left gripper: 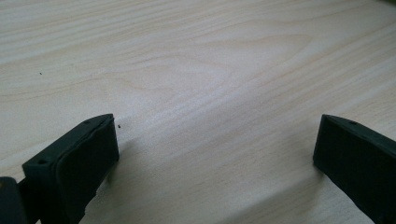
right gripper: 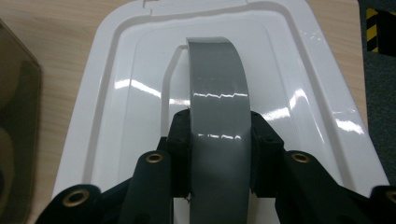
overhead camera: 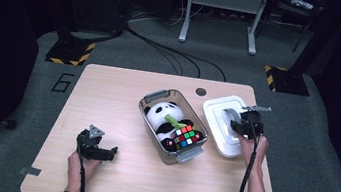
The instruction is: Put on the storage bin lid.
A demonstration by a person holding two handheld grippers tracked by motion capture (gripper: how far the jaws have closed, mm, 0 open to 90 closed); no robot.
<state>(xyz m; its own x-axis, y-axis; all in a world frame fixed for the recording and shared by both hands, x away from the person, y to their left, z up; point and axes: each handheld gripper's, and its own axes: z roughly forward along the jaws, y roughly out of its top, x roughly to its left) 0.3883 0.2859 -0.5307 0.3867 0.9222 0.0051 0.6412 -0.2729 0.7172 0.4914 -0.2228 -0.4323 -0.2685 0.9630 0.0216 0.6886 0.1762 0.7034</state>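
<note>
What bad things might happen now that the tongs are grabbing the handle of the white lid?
1. The right tongs pinch only the lid's narrow grey handle, so the white lid may swing or slip when lifted.
2. The cube and the panda pile high in the box, so the lid may not sit flat on it.
3. The left tongs rest open on the table, far from the box, so it could slide when the lid is pressed on.
</note>
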